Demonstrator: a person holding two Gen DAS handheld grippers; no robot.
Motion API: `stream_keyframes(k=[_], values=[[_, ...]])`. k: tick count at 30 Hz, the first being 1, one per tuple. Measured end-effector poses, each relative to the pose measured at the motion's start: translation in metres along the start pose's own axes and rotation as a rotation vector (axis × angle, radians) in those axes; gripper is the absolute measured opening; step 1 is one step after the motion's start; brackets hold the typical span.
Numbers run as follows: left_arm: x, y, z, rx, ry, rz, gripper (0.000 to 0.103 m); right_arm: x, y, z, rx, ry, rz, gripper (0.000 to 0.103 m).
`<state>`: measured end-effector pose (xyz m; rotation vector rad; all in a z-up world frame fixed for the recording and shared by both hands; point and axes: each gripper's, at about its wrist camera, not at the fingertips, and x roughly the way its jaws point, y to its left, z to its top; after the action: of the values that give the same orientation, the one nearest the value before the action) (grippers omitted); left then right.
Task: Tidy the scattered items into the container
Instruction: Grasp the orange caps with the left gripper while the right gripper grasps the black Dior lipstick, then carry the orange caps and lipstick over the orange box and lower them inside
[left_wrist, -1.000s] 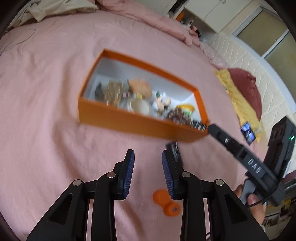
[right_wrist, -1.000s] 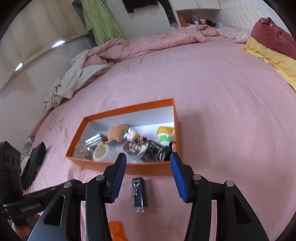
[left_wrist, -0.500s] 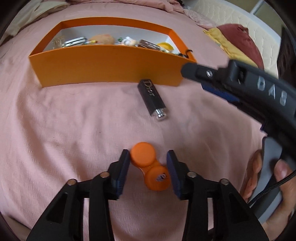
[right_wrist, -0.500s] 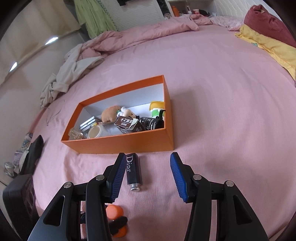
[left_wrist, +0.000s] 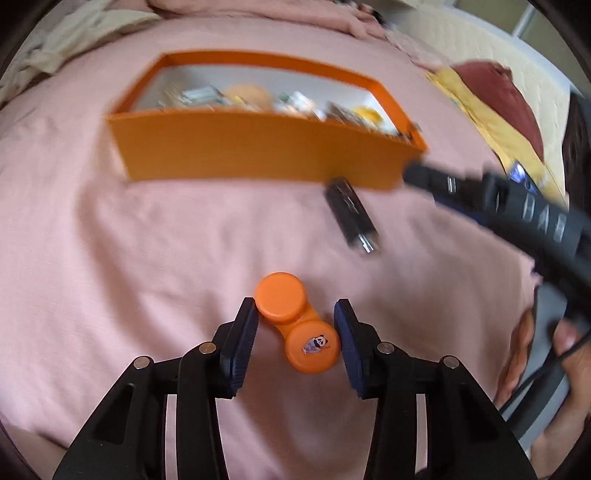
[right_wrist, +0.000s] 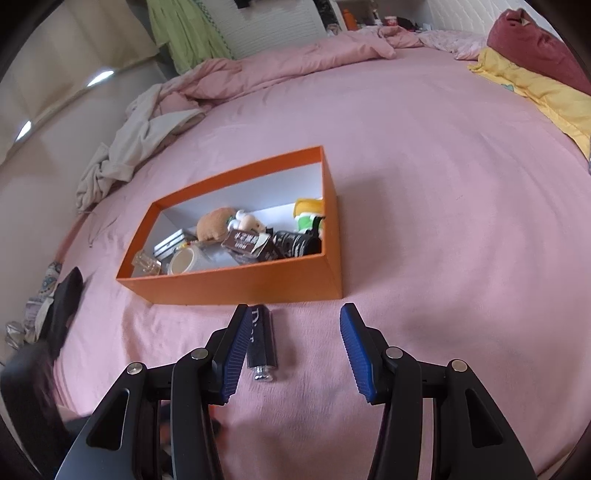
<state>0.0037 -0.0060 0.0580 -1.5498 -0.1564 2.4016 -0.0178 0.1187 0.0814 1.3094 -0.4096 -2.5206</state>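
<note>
An orange twin-cap lens case (left_wrist: 295, 325) lies on the pink bedspread between the pads of my left gripper (left_wrist: 295, 317). Its jaws are closing, and each pad touches one cap of the case. A black lipstick tube (right_wrist: 263, 339) lies just in front of the orange box (right_wrist: 240, 284), also seen as a blurred lipstick tube (left_wrist: 351, 218) in the left wrist view. My right gripper (right_wrist: 291, 343) hangs open over the tube, which lies against the inner side of its left finger. One finger of the right gripper (left_wrist: 517, 206) reaches in from the right of the left wrist view.
The orange box (left_wrist: 258, 151) holds several items: a plush toy (right_wrist: 216, 227), a tape roll (right_wrist: 186, 260), dark packets and a yellow-green toy. Crumpled pink and beige bedding (right_wrist: 147, 129) lies behind it, yellow and red pillows (right_wrist: 535, 74) at the far right. A hand (left_wrist: 569, 354) grips the right tool.
The left gripper moved from facing the box down over the orange lens case and now brackets it. The right gripper stayed over the lipstick tube, open as before.
</note>
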Motion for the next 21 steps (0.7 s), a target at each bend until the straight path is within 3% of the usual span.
stream_keyframes(k=[3,7,9,12,13,21], values=[[-0.003,0.014,0.01,-0.068,-0.026,-0.001,0.044,0.011,0.012,-0.006,-0.044,0.032,0.001,0.049],[0.013,0.03,0.009,-0.153,0.04,0.013,0.044,0.034,0.026,-0.016,-0.108,0.093,-0.026,0.049],[0.015,0.03,0.009,-0.164,0.044,0.008,0.045,0.056,0.027,-0.024,-0.131,0.175,-0.072,0.049],[0.015,0.029,0.0,-0.166,0.042,0.006,0.045,0.054,0.03,-0.025,-0.151,0.147,-0.12,0.025],[0.014,0.03,-0.001,-0.166,0.04,0.005,0.045,0.05,0.029,-0.024,-0.139,0.145,-0.099,0.019],[0.001,0.037,0.001,-0.153,-0.004,-0.021,0.045,0.016,0.022,-0.014,-0.115,0.051,-0.038,0.018]])
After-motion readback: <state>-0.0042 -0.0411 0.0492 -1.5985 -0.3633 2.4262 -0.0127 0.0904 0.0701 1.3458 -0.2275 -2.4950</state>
